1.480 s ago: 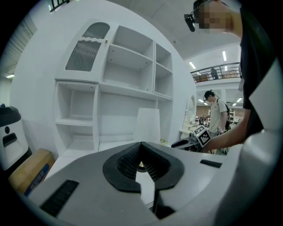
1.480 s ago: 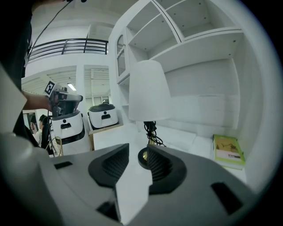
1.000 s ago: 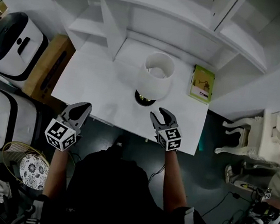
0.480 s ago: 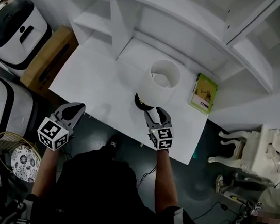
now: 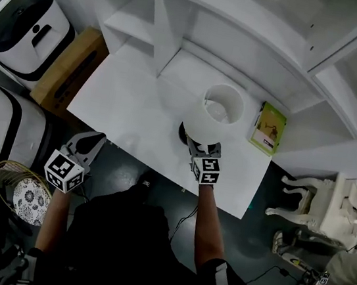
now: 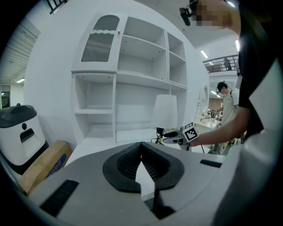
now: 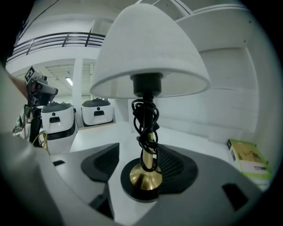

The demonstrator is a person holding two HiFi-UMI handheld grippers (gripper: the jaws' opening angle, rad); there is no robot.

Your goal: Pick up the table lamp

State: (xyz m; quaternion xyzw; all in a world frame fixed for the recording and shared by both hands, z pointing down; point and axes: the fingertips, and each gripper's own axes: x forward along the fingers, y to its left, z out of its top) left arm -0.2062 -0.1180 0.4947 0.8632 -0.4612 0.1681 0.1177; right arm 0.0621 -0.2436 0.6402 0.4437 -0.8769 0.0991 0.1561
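Observation:
The table lamp (image 5: 216,114) stands upright on the white table (image 5: 124,104), with a white shade, a brass stem (image 7: 148,145) wound with black cord, and a round black base (image 7: 143,178). My right gripper (image 5: 199,145) reaches in under the shade. Its jaws are opening and stand either side of the stem without pressing on it (image 7: 141,159). My left gripper (image 5: 96,138) hovers at the table's front edge, left of the lamp, jaws shut on nothing (image 6: 141,145). The left gripper view shows the lamp (image 6: 165,112) and the right gripper (image 6: 174,134) ahead.
A green book (image 5: 268,129) lies on the table right of the lamp, also seen in the right gripper view (image 7: 250,163). A white shelf unit (image 5: 248,29) rises behind the table. White appliances (image 5: 22,29) and a cardboard box (image 5: 66,69) stand left; an ornate white chair (image 5: 329,201) stands right.
My right gripper has moved forward over the table's edge to the lamp's foot, and its jaws have spread wider. The left gripper drifted slightly and stays shut.

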